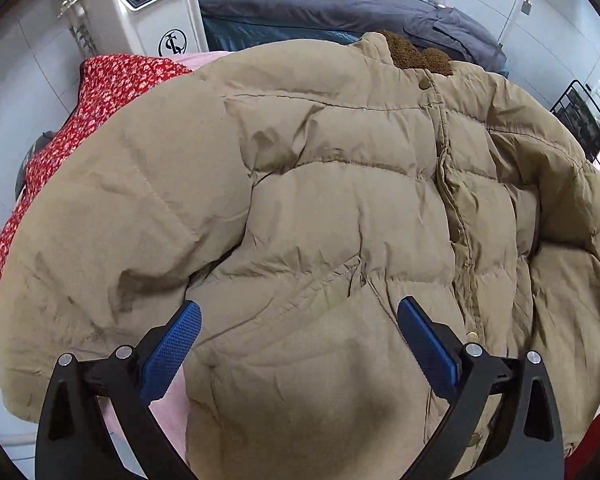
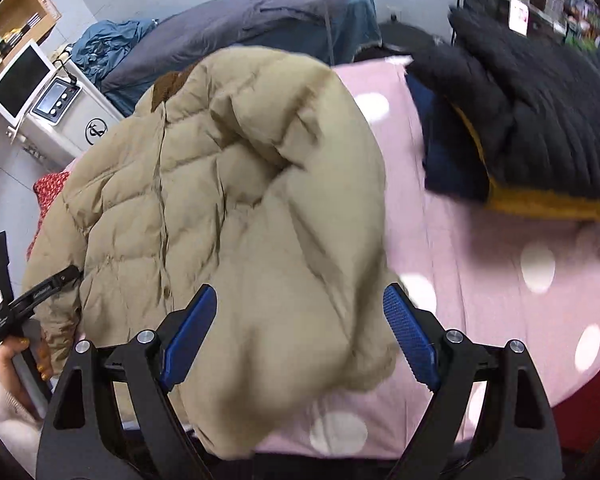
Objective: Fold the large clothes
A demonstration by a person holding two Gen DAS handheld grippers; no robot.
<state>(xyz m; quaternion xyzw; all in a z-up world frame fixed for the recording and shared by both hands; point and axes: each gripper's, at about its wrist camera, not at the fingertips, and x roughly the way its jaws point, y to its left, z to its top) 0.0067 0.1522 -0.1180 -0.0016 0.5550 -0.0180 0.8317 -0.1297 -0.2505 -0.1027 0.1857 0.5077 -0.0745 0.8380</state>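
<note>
**On the pink bed: puffy jacket awaiting a grip**

Lying front-up at twelve o'clock on pink polka-dot bedding (image 2: 480, 280): tan quilted puffer jacket (image 1: 340, 208). Looking light, soft, springy, probably slippery. Hovering spread apart and empty: left gripper (image 1: 298, 344), right gripper (image 2: 300, 332). Probably pinching best at hem or sleeve cuff.

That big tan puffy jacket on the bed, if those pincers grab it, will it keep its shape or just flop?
The tan jacket would probably flop: its sleeve already slumps in soft folds over the pink spotted sheet. Its puffed quilting suggests it is light for its bulk. The smooth shell may slip, so the open right hand-held gripper likely needs a deep pinch.
</note>
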